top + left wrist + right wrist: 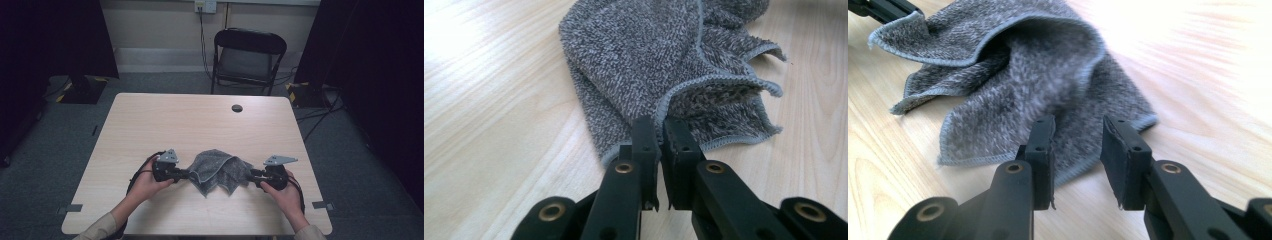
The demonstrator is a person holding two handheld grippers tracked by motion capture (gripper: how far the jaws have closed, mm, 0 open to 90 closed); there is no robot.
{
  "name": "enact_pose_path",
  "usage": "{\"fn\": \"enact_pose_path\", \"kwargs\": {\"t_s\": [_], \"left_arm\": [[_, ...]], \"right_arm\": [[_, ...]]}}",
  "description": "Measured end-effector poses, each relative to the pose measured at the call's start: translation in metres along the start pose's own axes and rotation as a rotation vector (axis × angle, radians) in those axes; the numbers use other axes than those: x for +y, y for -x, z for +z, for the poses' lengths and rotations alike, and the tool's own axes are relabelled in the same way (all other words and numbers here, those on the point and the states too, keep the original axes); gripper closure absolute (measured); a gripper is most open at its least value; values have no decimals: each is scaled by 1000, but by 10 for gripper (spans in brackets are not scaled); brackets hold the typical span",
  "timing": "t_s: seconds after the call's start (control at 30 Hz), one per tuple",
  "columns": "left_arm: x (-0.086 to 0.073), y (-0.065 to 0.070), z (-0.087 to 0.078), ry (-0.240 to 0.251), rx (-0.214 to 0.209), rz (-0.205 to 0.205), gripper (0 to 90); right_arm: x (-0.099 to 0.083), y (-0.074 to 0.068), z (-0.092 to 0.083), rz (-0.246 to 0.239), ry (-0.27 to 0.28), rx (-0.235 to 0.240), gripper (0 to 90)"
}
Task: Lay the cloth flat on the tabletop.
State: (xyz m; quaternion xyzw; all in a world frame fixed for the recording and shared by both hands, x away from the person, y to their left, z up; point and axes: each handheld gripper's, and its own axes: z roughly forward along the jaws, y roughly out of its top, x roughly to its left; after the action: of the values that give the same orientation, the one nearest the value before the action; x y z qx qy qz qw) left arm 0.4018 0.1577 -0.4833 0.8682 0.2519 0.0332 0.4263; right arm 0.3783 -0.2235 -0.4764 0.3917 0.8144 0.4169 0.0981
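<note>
Towel [218,171], grey, crumpled: lies on the table [165,125] near its front edge, between both hands. Left claw [659,131] clamped on its hemmed edge. Right claw [1077,134] apart, seemingly over the opposite edge, gripping nothing.

A pale wood-grain table [150,125] with rounded corners carries the scene, standing on a grey carpeted floor [45,165]. Near its far edge sits a small round dark cable hole [237,108]. On the near half lies a grey terry cloth [217,172] with a lighter stitched hem, crumpled and folded over itself, its corners spreading toward the near edge. The rest of the tabletop shows bare grain with a bright sheen in places.
</note>
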Motion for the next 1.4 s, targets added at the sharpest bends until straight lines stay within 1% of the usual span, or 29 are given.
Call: {"fn": "enact_pose_path", "kwargs": {"t_s": [0.1,0.17,0.2,0.27,0.37,0.47,0.53,0.57,0.67,0.73,0.77,0.87,0.93,1.0,1.1,1.13,1.17,1.2,1.23,1.3,1.33,1.37,1.4], "left_arm": [[2,3,6,-10,-10,11,850],[2,4,7,-13,-12,11,850],[2,4,8,-15,-14,16,850],[2,4,10,-13,-18,14,850],[2,5,10,-11,-20,14,850],[2,6,11,-16,-19,22,850],[3,7,11,-11,-21,18,850],[3,7,11,-10,-22,16,850],[3,8,12,-10,-26,16,850],[3,8,13,-9,-28,14,850],[3,8,13,-9,-28,14,850],[3,8,11,-10,-24,18,850],[3,8,10,-4,-23,17,850],[3,7,7,1,-22,16,850],[1,7,3,6,-20,17,848],[1,7,2,15,-16,16,836],[1,7,1,26,-9,24,789],[1,7,0,36,4,39,707],[2,7,-1,41,11,45,649],[3,7,-2,44,11,50,594],[6,8,-3,54,11,68,568],[6,8,-3,54,11,68,555],[9,10,-2,66,-2,78,559]], "right_arm": [[1,-7,10,-34,-32,10,646],[1,-11,15,-44,-42,16,604],[1,-12,17,-52,-46,17,614],[1,-13,20,-82,-71,6,622],[-1,-15,23,-92,-61,27,622],[0,-17,24,-98,-59,36,621],[-2,-19,26,-115,-66,29,620],[-2,-20,26,-118,-62,28,626],[-2,-21,27,-148,-70,27,675],[-2,-21,27,-149,-69,34,707],[-2,-22,28,-151,-71,40,739],[0,-24,28,-164,-88,45,801],[1,-25,26,-163,-93,41,842],[2,-24,23,-148,-78,38,876],[2,-20,17,-119,-56,37,885],[3,-18,15,-104,-45,43,881],[3,-16,14,-88,-34,50,848],[3,-16,13,-65,-26,47,796],[4,-15,13,-53,-14,38,767],[8,-16,14,-30,1,25,698],[10,-16,15,-25,3,17,682],[11,-16,15,-23,3,16,673],[13,-17,17,-27,-1,19,673]]}}
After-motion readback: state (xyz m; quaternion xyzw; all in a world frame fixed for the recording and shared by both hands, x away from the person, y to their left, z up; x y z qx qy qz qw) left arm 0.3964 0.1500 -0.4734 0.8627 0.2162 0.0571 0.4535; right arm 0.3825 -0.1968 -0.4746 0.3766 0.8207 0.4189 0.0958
